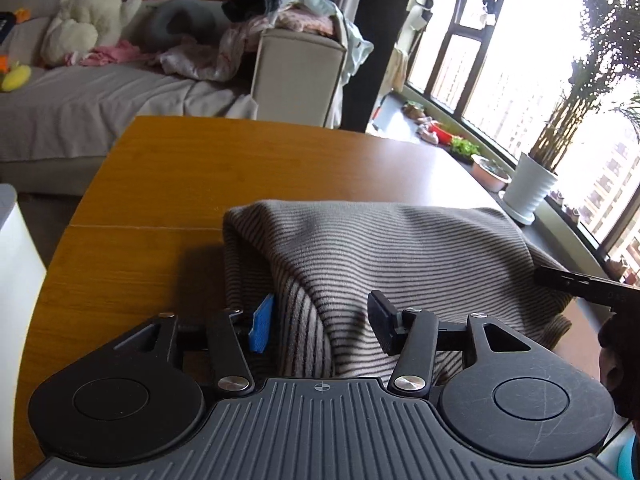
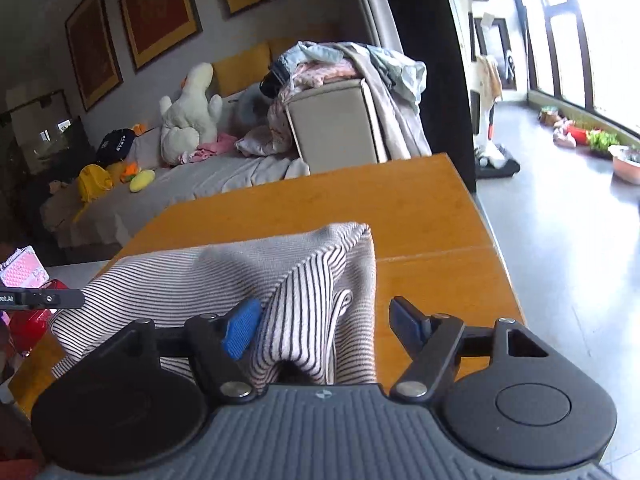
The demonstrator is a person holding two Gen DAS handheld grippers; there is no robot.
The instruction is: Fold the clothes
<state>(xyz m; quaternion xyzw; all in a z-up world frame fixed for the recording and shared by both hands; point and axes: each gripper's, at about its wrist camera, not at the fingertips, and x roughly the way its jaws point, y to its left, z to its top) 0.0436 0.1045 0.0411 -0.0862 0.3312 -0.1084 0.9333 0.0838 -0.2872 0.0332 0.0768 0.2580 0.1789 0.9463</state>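
Observation:
A grey and black striped garment (image 1: 380, 248) lies bunched on the wooden table (image 1: 200, 184), folded over on itself. My left gripper (image 1: 322, 326) is open, its jaws wide apart around a raised fold at the garment's near left part. In the right wrist view the same garment (image 2: 224, 268) lies on the table (image 2: 420, 216). My right gripper (image 2: 328, 330) is open, its jaws on either side of a hanging fold at the garment's right corner. The other gripper's black tip (image 2: 44, 300) shows at the left edge.
A sofa (image 1: 100, 100) with a white plush toy (image 1: 92, 16) and a pile of clothes (image 1: 280, 12) stands beyond the table. A white plant pot (image 1: 528, 188) and windows are to the right. A pink case (image 2: 20, 270) and a red object (image 2: 32, 324) sit left of the table.

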